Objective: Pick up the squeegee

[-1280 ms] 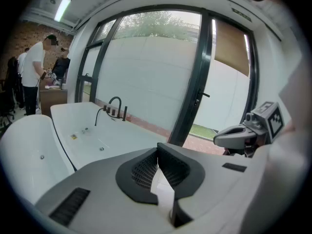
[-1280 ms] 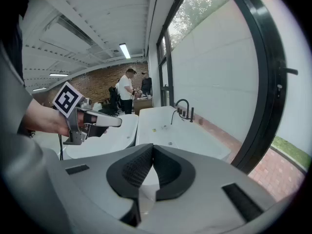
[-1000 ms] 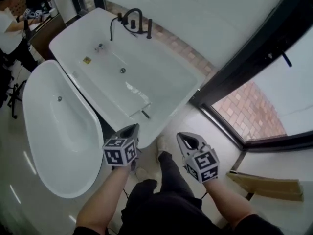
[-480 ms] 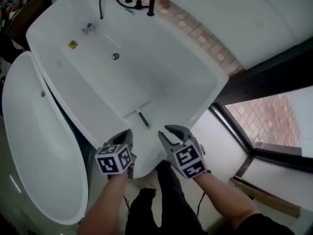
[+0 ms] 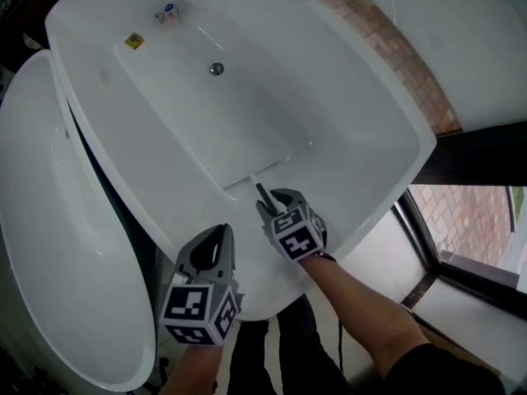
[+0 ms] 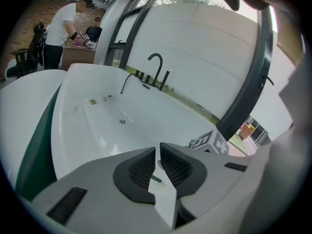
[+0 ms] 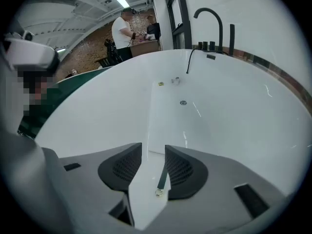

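- White bathtub point(image 5: 354, 105) lies below you, with a second oval tub point(image 5: 49, 220) beside it on your left gripper's side; a black faucet point(image 7: 209, 13) stands at the far end, well beyond both grippers
- Your right gripper point(image 5: 276, 202) hangs low over the bathtub's near slope, jaws apart; the squeegee point(image 7: 162, 175) lies on that slope, its dark handle between those jaws, close to the right-hand one; whether they touch cannot be told
- Your left gripper point(image 5: 218, 235) is nearer to you than the right one, over the near rim; its jaws are all but together, holding nothing
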`<action>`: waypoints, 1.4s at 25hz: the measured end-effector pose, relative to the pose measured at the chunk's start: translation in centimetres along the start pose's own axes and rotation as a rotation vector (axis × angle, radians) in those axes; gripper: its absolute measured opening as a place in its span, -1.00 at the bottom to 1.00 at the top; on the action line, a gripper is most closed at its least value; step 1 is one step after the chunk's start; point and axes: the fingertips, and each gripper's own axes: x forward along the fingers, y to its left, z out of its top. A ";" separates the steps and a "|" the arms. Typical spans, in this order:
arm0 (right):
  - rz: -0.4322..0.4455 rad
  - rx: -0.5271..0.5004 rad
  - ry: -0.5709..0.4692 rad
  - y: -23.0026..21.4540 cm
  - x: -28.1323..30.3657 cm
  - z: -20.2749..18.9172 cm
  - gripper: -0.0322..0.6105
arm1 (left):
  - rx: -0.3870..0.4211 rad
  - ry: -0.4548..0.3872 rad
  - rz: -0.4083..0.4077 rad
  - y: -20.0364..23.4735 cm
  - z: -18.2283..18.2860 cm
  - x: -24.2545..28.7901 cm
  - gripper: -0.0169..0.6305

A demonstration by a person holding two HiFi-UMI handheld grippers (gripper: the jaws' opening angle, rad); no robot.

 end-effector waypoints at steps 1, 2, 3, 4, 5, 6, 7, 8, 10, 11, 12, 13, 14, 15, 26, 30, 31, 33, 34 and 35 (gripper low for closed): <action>-0.005 0.001 0.011 -0.1 0.8 0.0 -0.43 | 0.009 -0.001 0.001 0.2 0.2 -0.5 -0.85; -0.011 -0.002 0.024 -0.2 1.4 0.0 -0.43 | 0.019 0.000 0.005 0.5 0.3 -1.1 -0.85; -0.018 -0.010 0.041 -0.3 1.9 -0.1 -0.43 | 0.031 0.004 0.012 0.8 0.4 -1.7 -0.85; -0.023 -0.021 0.062 -0.6 2.4 -0.3 -0.43 | 0.048 0.006 0.018 1.0 0.6 -2.1 -0.85; -0.027 -0.034 0.085 -0.9 2.8 -0.4 -0.43 | 0.068 0.003 0.024 1.1 0.9 -2.5 -0.85; -0.029 -0.045 0.109 -1.2 3.1 -0.6 -0.44 | 0.091 -0.006 0.031 1.3 1.5 -2.7 -0.85; -0.029 -0.052 0.135 -1.3 3.4 -0.9 -0.44 | 0.112 -0.014 0.035 1.5 2.2 -2.8 -0.85; -0.030 -0.058 0.164 -1.4 3.8 -1.3 -0.44 | 0.130 -0.019 0.037 1.7 2.9 -2.7 -0.85; -0.048 -0.076 0.212 -1.4 4.7 -1.6 -0.44 | 0.162 -0.017 0.026 2.3 4.3 -1.9 -0.85; -0.062 -0.083 0.236 -1.4 5.2 -1.5 -0.44 | 0.176 -0.016 0.008 2.7 4.9 -1.1 -0.85; -0.073 -0.086 0.260 -1.4 5.8 -1.7 -0.44 | 0.191 -0.015 -0.015 3.0 5.3 -0.3 -0.85; -0.080 -0.086 0.282 -1.2 6.3 -1.9 -0.45 | 0.200 -0.010 -0.036 3.3 5.4 0.6 -0.85; -0.085 -0.083 0.298 -1.1 7.0 -2.1 -0.45 | 0.201 -0.002 -0.050 3.6 5.5 1.5 -0.85; -0.088 -0.077 0.313 -1.1 7.7 -2.4 -0.45 | 0.197 0.008 -0.059 3.9 5.6 2.5 -0.85; -0.124 -0.049 0.543 -2.1 15.3 -8.0 -0.46 | 0.091 0.011 -0.116 8.0 5.9 7.8 -0.85; -0.129 -0.027 0.588 -2.5 16.7 -9.1 -0.47 | 0.060 -0.006 -0.131 8.3 6.7 7.9 -0.85; -0.128 -0.021 0.599 -2.6 17.0 -9.1 -0.47 | 0.055 -0.015 -0.130 8.4 7.1 7.9 -0.85; -0.124 -0.001 0.620 -2.6 17.6 -9.4 -0.47 | 0.054 -0.022 -0.131 8.5 7.5 7.9 -0.85; -0.124 0.013 0.627 -2.7 17.9 -9.6 -0.48 | 0.054 -0.019 -0.131 8.5 7.5 8.0 -0.85; -0.123 0.027 0.632 -2.7 18.1 -9.7 -0.48 | 0.055 -0.014 -0.132 8.5 7.4 8.0 -0.85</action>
